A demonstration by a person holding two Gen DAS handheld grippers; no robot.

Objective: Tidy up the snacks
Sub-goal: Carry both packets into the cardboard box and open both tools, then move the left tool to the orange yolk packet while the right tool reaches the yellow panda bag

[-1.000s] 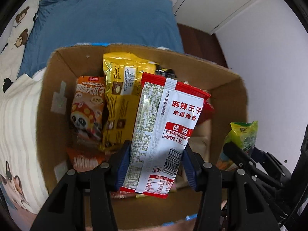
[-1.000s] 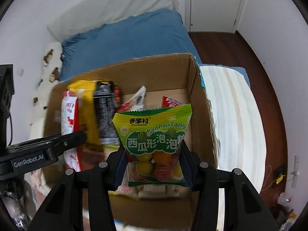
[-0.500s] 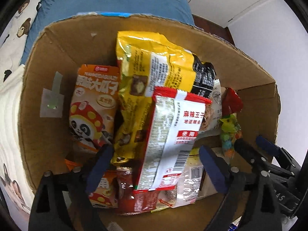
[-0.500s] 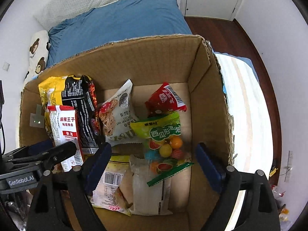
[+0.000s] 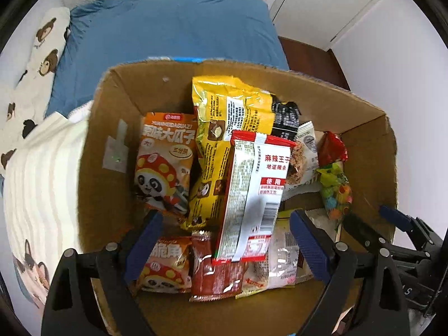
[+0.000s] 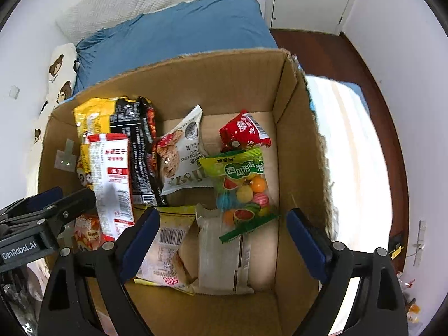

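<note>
both packets (image 5: 253,196) released into box (image 6: 224,84)

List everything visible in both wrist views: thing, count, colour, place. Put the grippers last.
cardboard box: 1, brown, on the bed, holds the snacks
red-and-white spicy strip packet: 1, leaning upright, box's left part
yellow packet: 1, yellow and black, behind the red-and-white one
panda seed packet: 1, orange, against the left wall
oat bar packet: 1, white, box middle
small red packet: 1, toward the far wall
gumball bag: 1, green top, clear, right part
flat pale packets: at least 2, box floor
blue pillow: 1, beyond the box
left gripper: open, over the box
right gripper: open, over the box
</note>
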